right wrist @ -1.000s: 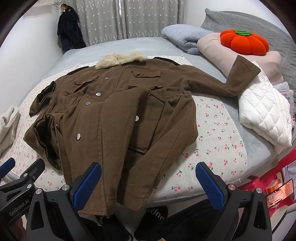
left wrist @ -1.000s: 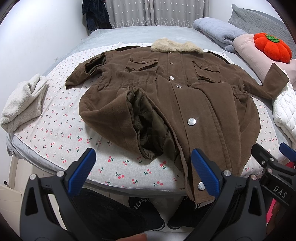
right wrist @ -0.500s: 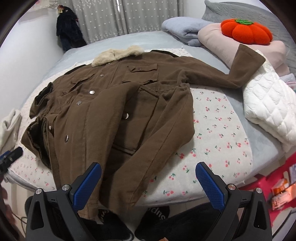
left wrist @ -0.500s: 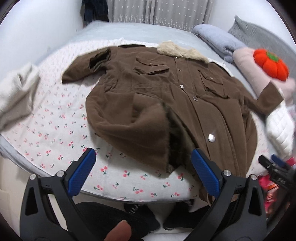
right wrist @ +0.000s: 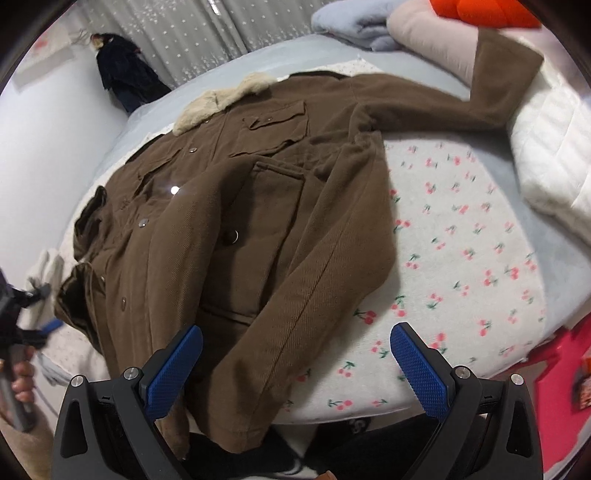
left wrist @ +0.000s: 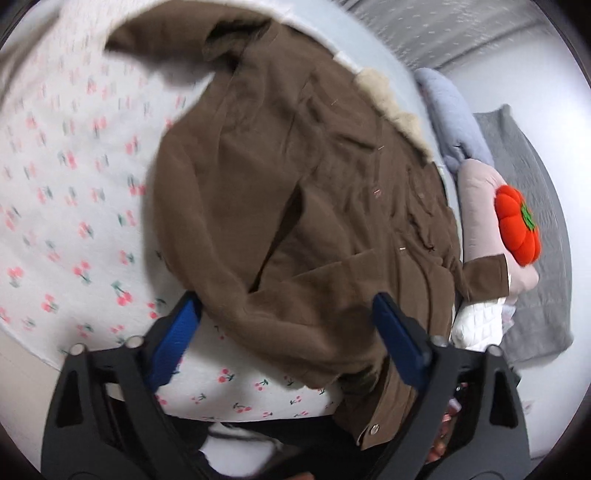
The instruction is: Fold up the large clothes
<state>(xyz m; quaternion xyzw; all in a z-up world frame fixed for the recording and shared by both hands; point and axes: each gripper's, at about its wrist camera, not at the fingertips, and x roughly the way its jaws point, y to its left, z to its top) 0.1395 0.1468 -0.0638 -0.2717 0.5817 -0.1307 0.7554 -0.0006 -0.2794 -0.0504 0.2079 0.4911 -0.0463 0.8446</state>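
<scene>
Left gripper (left wrist: 286, 334), nothing pinched, jaws just been closing, sits right over the coat (left wrist: 295, 192) hem. Coat runs lengthwise away toward its fur collar (left wrist: 391, 110). Right gripper (right wrist: 295, 363) hangs wide open, empty, at the hem too.

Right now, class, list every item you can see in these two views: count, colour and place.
coat: one, brown with a cream fur collar, spread on the bed, hem over the near edge
sheet: one, white with cherries, under the coat
quilted item: one, white, right of the coat
pumpkin cushion: one, orange, on a pink pillow
blanket: one, pale blue, far end
curtain: grey, behind
left gripper: blue fingers, coat hem between them
right gripper: blue fingers, open
</scene>
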